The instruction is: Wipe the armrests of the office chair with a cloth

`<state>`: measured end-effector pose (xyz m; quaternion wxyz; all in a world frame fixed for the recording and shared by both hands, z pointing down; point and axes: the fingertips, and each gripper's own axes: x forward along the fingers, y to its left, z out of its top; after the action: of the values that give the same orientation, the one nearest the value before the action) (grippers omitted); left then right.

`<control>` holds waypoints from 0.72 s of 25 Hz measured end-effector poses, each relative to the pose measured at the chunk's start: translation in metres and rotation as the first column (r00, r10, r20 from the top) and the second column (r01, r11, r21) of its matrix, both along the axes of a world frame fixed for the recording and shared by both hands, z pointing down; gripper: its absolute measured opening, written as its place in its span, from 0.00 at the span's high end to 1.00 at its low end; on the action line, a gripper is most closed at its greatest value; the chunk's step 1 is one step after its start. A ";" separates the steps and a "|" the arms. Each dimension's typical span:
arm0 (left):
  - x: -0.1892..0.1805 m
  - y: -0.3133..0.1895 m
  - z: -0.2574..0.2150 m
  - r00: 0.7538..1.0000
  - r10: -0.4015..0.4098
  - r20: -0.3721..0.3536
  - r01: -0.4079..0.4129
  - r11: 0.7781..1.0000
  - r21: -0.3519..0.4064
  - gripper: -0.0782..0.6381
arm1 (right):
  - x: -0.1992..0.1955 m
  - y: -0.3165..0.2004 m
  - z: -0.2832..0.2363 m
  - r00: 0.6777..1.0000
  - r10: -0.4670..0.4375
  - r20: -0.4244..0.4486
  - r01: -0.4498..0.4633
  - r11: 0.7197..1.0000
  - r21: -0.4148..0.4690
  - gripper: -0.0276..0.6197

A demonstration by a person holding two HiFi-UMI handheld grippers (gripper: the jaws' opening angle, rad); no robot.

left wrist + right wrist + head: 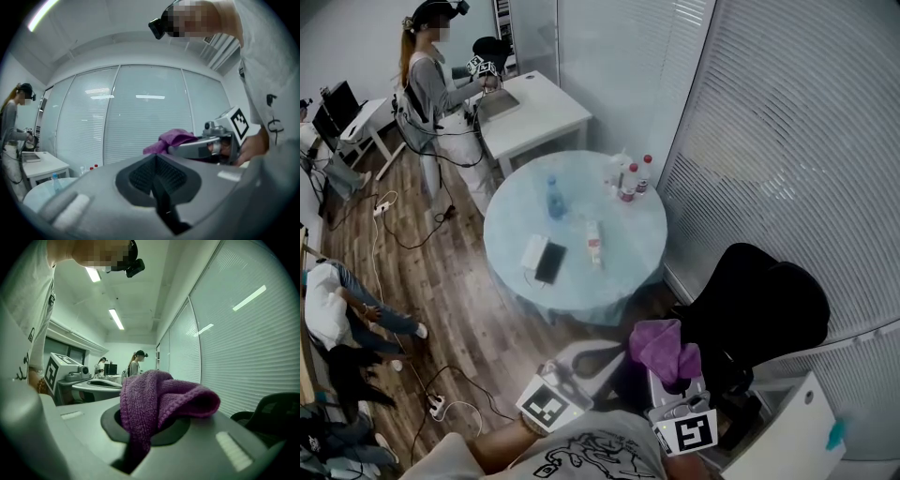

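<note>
A purple cloth (662, 345) hangs bunched from my right gripper (677, 386), whose jaws are shut on it; in the right gripper view the cloth (159, 397) fills the jaw mouth and folds over to the right. The black office chair (761, 309) stands just beyond and right of that gripper, and its dark back (276, 414) shows low on the right. I cannot make out its armrests. My left gripper (602, 356) is held beside the right one, to its left, with its jaws shut and nothing between them (157, 174). From the left gripper view the cloth (169, 139) shows on the right gripper.
A round pale-blue table (516, 225) stands ahead with bottles (630, 180), a blue bottle (553, 199) and a phone (549, 262) on it. White blinds (787, 141) wall the right side. A white desk (539, 112) and another person (431, 94) are further back. Cables lie on the wooden floor (450, 300).
</note>
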<state>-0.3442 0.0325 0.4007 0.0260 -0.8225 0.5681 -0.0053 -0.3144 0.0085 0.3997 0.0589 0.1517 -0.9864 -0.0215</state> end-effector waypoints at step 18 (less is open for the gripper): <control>0.015 -0.027 0.065 0.997 -0.069 -0.035 0.064 0.988 -0.138 0.89 | 0.014 -0.030 0.058 0.991 -0.088 -0.097 0.081 0.994 -0.073 0.91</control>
<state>-0.3291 0.0051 0.4654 -0.0420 -0.8029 0.5939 -0.0288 -0.3001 -0.0219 0.4574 0.1126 0.1065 -0.9879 0.0026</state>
